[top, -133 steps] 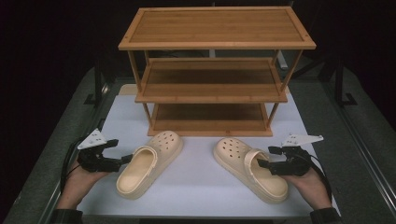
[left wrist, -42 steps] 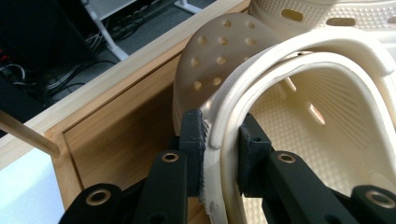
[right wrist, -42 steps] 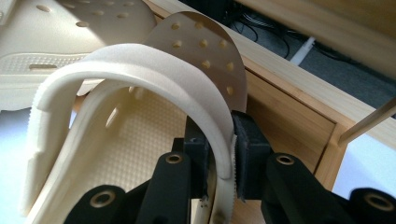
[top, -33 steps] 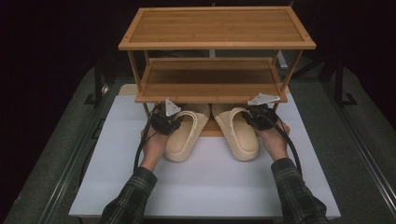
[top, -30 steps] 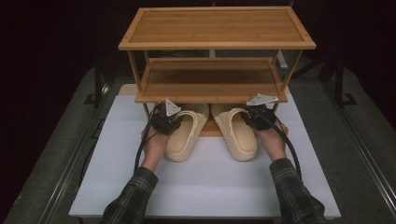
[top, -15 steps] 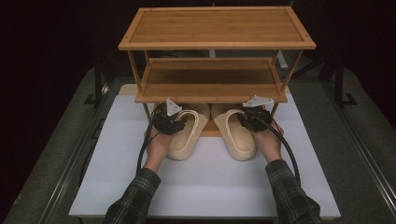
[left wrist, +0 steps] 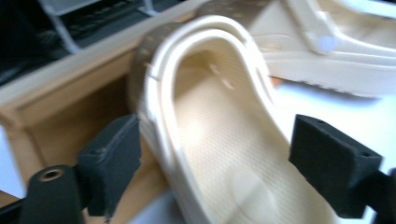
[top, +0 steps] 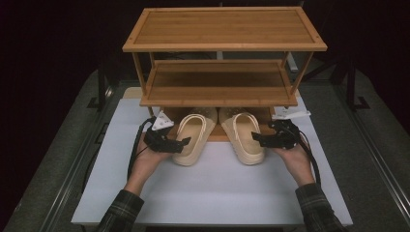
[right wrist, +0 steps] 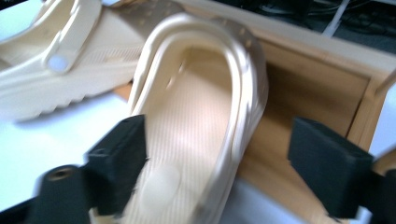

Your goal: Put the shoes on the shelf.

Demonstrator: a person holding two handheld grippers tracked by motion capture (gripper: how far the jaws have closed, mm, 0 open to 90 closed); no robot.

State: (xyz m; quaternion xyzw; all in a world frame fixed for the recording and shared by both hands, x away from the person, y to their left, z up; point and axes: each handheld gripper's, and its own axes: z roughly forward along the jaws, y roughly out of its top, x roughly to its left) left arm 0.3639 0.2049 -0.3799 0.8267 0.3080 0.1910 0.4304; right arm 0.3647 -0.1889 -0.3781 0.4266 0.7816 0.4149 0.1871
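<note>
Two cream clogs lie side by side with their toes on the bottom shelf (top: 219, 137) of a bamboo rack (top: 217, 89) and their heels out over the white mat. My left gripper (top: 180, 144) sits just left of the left clog (top: 193, 135). Its jaws have just been opening and now stand wide on either side of the heel (left wrist: 219, 154) without pressing it. My right gripper (top: 257, 140) is beside the right clog (top: 244, 137), jaws likewise just opened and clear of the heel (right wrist: 187, 140).
The rack has three tiers, and the middle shelf overhangs the clogs' toes. The white mat (top: 217, 193) lies in front of the rack between the person's forearms. Dark rails (top: 82, 164) run along both sides of the table.
Earlier the clogs lay apart on the mat, then were held at the bottom shelf. In the last second both grippers let go and drew back toward the person; the clogs stayed put.
</note>
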